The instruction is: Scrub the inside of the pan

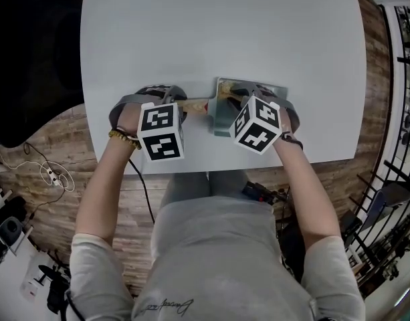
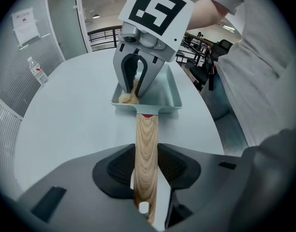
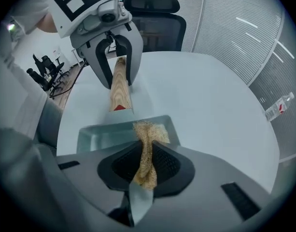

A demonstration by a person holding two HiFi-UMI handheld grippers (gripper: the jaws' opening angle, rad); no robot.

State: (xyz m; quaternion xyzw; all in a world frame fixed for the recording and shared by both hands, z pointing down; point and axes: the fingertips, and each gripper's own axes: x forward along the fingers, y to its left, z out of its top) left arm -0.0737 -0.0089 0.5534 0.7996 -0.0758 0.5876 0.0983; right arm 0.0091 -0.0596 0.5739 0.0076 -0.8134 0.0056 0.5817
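Observation:
A pale blue-grey rectangular pan [image 1: 220, 120] lies near the front edge of the grey table [image 1: 225, 32], its wooden handle [image 1: 194, 103] pointing left. My left gripper [image 2: 147, 170] is shut on that handle [image 2: 146, 144], both pads pressing its sides. My right gripper [image 3: 145, 166] is shut on a tan fibrous scrubber [image 3: 147, 146], which hangs down into the pan [image 3: 102, 134]. In the left gripper view the scrubber [image 2: 128, 98] touches the pan's near left corner, under the right gripper [image 2: 135, 83]. The left gripper [image 3: 118, 69] faces me in the right gripper view.
A black office chair [image 3: 152, 18] stands by the table's left side. A small water bottle [image 2: 37, 71] sits against the glass wall beyond the table. Cables lie on the wooden floor [image 1: 51, 176]. The person's legs are at the table's front edge.

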